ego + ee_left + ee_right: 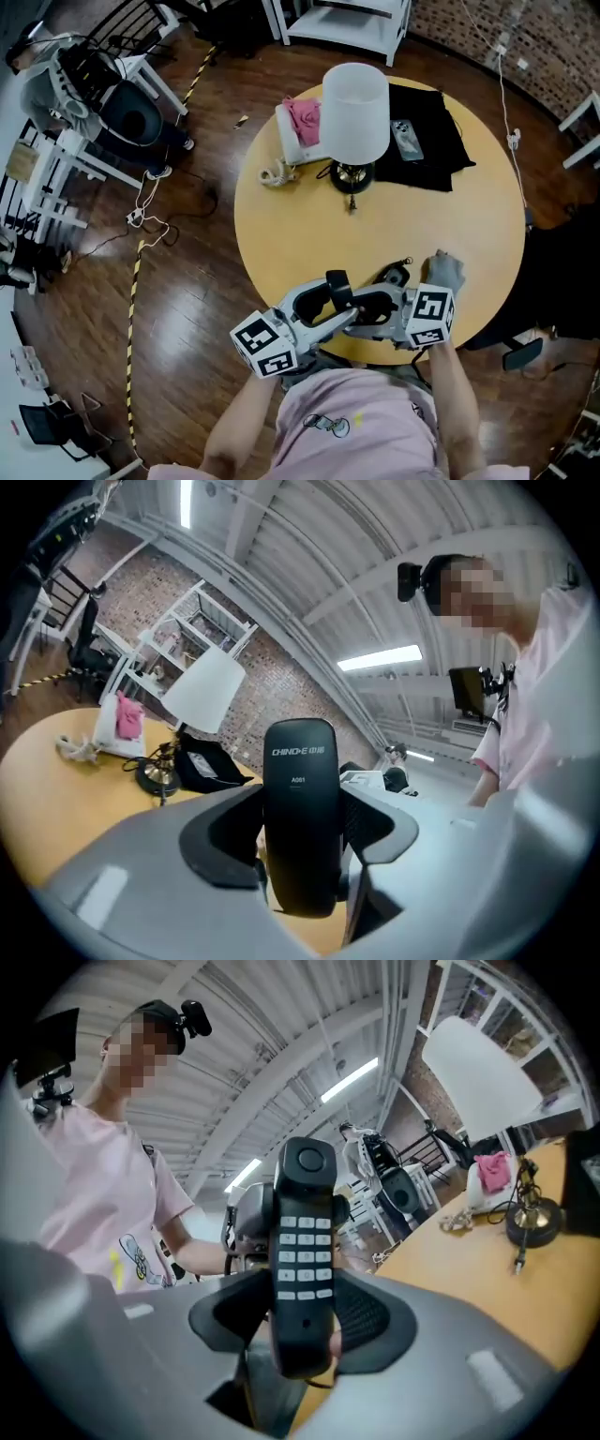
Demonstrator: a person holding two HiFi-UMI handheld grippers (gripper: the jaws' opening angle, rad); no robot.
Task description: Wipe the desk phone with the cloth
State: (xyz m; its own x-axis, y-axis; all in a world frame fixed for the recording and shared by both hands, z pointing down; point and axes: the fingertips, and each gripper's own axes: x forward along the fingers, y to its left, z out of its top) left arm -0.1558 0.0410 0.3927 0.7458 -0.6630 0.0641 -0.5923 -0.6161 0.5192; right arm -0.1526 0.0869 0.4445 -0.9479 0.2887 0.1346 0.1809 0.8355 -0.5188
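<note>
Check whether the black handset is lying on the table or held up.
Held up: left tool and right tool both clamp the handset upright.

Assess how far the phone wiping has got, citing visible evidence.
Done: the black handset is up off the table. In hand: the left tongs and right tongs both clamp it, its keypad facing the right one. Left: all the wiping. The pink cloth lies across the table beside the lamp, in neither tongs.
</note>
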